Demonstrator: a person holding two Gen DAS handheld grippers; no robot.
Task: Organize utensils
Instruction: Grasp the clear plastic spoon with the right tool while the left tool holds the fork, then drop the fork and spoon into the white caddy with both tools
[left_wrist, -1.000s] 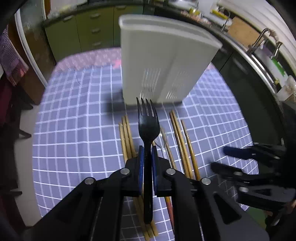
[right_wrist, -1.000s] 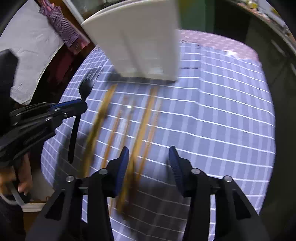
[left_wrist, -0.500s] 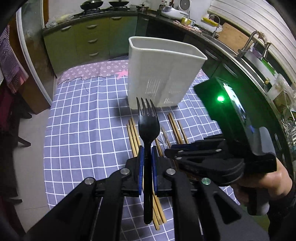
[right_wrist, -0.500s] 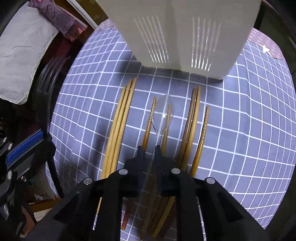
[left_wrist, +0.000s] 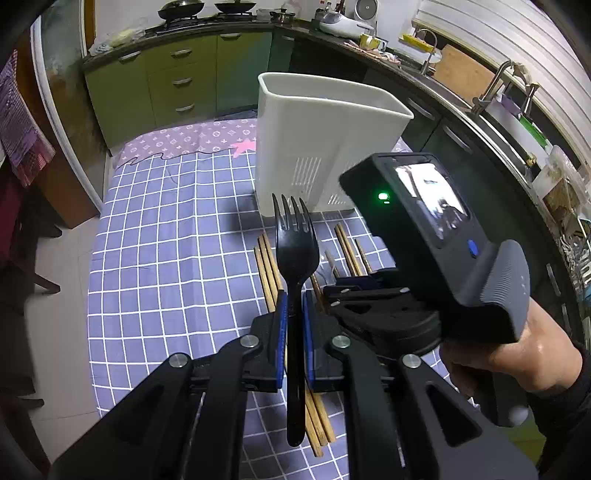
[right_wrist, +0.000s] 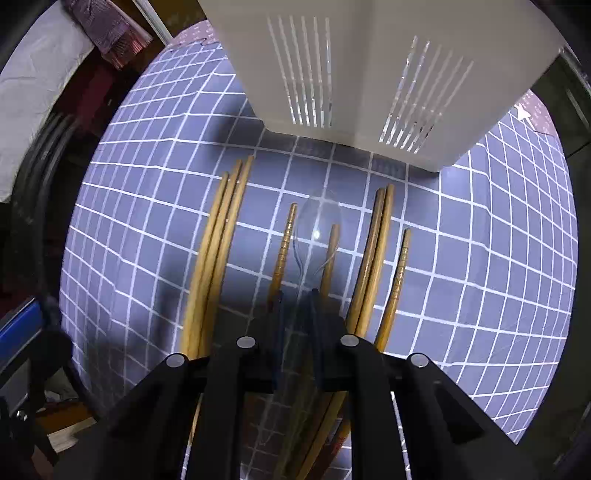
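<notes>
My left gripper (left_wrist: 293, 306) is shut on a black plastic fork (left_wrist: 295, 251), tines up and pointing away, held above the table. My right gripper (right_wrist: 297, 295) is shut on a clear plastic spoon (right_wrist: 317, 229), its bowl pointing toward the white slotted utensil holder (right_wrist: 369, 66). The holder also shows in the left wrist view (left_wrist: 325, 147), upright on the checked cloth. Several wooden chopsticks (right_wrist: 221, 236) lie in rows on the cloth under the right gripper, which shows at lower right in the left wrist view (left_wrist: 340, 288).
The table has a blue checked cloth (left_wrist: 166, 240) with its left edge dropping to the floor. Green kitchen cabinets (left_wrist: 177, 81) stand behind, and a counter with a sink (left_wrist: 498, 96) runs along the right. A chair (left_wrist: 22, 229) stands at the left.
My right gripper moved in over the chopsticks and closed on the clear spoon. My left gripper pulled back from the holder, still holding the fork.
</notes>
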